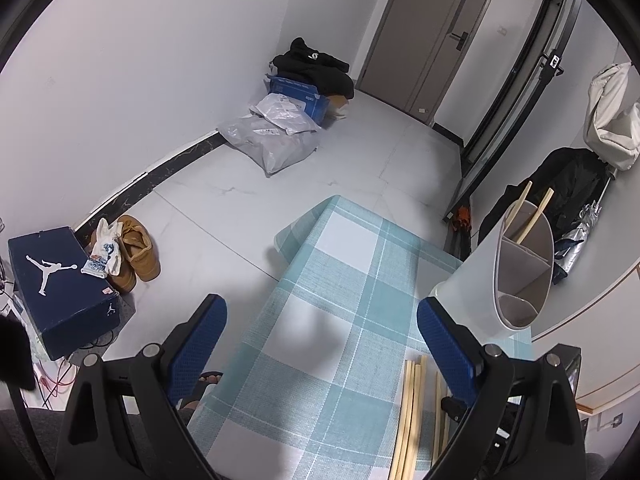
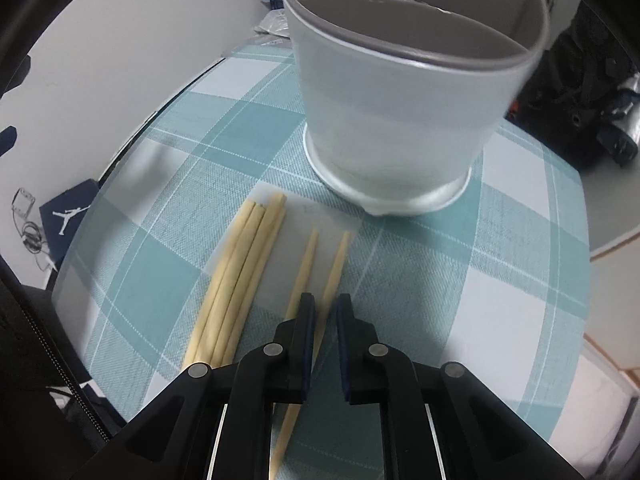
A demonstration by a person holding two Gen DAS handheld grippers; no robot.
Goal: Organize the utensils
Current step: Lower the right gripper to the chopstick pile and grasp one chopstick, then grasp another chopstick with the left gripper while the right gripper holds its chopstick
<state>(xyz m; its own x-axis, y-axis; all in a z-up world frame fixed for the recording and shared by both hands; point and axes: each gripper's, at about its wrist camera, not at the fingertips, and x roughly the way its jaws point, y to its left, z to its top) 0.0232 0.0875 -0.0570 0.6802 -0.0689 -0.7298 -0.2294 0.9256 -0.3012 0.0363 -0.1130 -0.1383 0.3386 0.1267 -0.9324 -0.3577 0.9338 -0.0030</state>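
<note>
A white utensil holder [image 2: 396, 120] with inner dividers stands on the teal checked tablecloth [image 2: 500, 280]. In the left wrist view the holder [image 1: 480, 280] has two chopsticks [image 1: 538, 216] standing in it. Several wooden chopsticks [image 2: 236, 280] lie bunched in front of the holder, and two more [image 2: 304, 268] lie apart to their right. My right gripper [image 2: 323, 306] hovers low over these two, jaws nearly closed with one chopstick [image 2: 332, 276] running between them; whether it is gripped is unclear. My left gripper [image 1: 320, 320] is wide open and empty above the table's left part.
The table's left edge drops to a white tiled floor [image 1: 224, 208]. On the floor are a navy shoe box [image 1: 60, 288], brown shoes [image 1: 136, 252], plastic bags [image 1: 276, 136] and a blue box [image 1: 300, 92]. Dark clothes [image 1: 560, 184] hang at the right.
</note>
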